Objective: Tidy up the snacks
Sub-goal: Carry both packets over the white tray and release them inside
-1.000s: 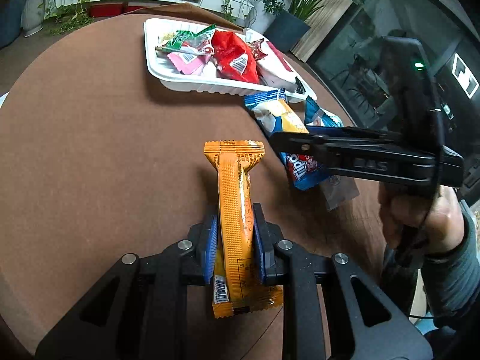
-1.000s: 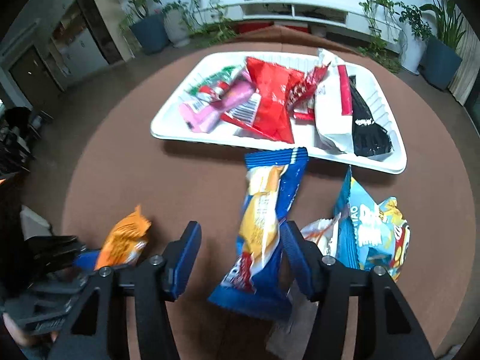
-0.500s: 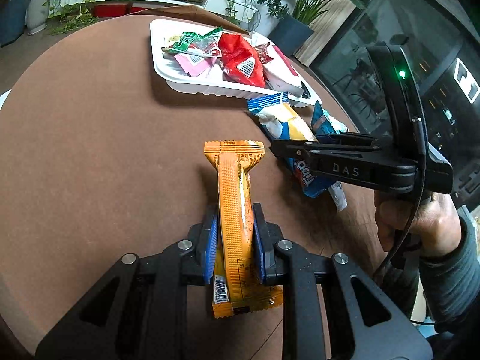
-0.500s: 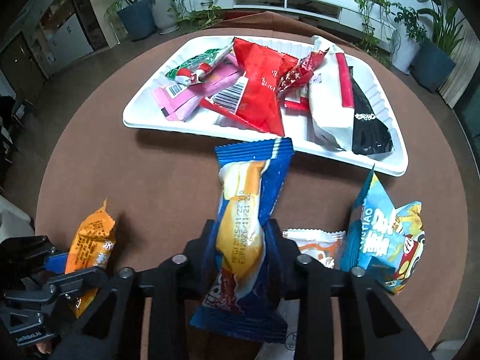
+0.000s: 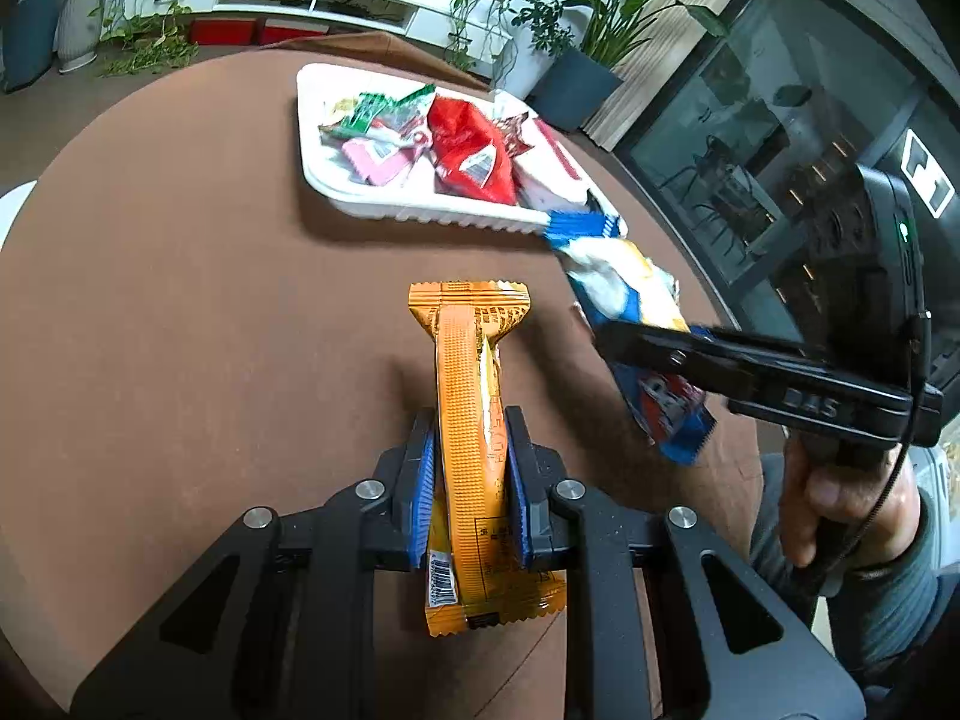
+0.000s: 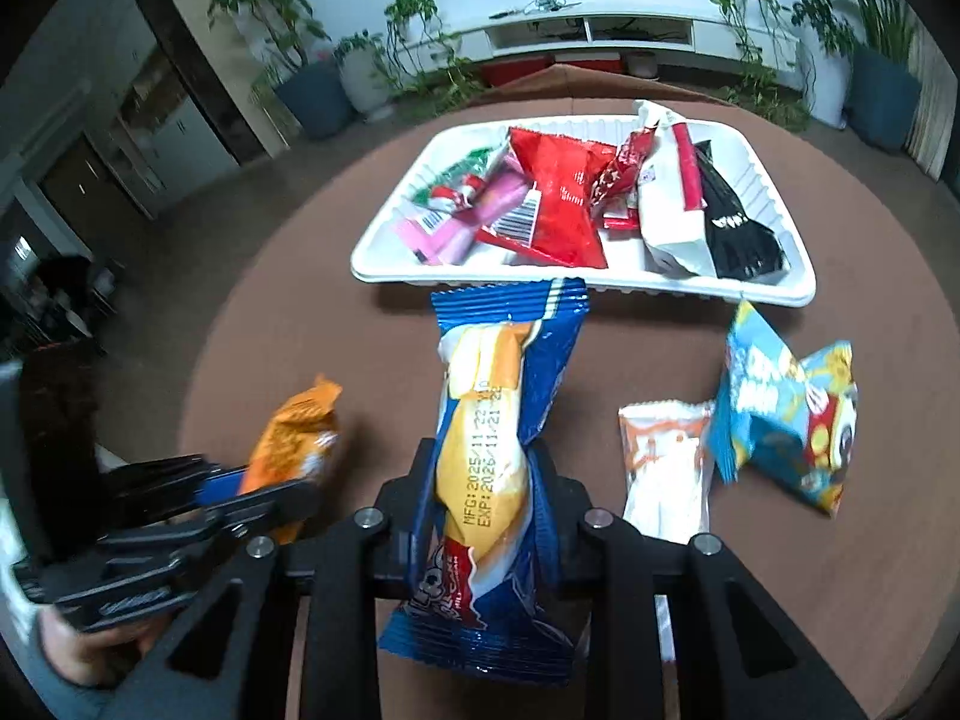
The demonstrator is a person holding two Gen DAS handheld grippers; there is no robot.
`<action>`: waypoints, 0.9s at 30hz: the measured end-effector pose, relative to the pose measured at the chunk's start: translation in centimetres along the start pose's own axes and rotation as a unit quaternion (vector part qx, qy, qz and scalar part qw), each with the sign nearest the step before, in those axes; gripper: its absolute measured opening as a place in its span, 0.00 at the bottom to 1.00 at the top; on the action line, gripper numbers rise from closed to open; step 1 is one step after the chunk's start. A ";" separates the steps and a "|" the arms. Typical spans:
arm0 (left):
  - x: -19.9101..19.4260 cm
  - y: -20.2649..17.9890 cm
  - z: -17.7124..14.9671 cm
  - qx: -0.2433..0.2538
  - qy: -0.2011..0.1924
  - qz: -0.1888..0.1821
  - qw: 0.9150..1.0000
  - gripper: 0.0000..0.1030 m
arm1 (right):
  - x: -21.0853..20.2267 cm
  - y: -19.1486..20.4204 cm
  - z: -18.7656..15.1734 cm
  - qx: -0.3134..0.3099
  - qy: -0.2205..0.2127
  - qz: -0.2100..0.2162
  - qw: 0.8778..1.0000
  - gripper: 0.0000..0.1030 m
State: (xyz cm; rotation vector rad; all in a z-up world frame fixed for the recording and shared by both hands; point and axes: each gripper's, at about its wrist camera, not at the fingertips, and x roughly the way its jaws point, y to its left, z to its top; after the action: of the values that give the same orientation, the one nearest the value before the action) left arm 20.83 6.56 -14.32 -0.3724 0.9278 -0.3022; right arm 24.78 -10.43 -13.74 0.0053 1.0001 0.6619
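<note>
Left gripper (image 5: 468, 474) clamps an orange bar (image 5: 471, 420); right gripper (image 6: 483, 498) grips a blue packet (image 6: 498, 438) (white tray (image 6: 774, 294) at twelve o'clock).

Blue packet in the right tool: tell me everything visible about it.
The blue packet is a glossy plastic wrapper with crimped, striped ends, a yellow-and-white picture, a printed date and a red logo near its bottom. The right tool pinches its middle, creasing it. It is held lengthwise, top end toward the white tray, lifted above the brown table.
</note>
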 end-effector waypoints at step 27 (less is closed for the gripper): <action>2.5 0.0 19.6 0.056 -0.045 0.088 0.994 0.19 | -2.4 -7.3 18.4 0.024 -0.092 -0.016 0.995 0.30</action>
State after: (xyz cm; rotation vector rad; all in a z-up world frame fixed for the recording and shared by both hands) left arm 38.33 9.12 -5.45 -0.1977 0.8451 -0.1725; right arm 41.95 -12.21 -3.74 0.0910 0.8360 0.5956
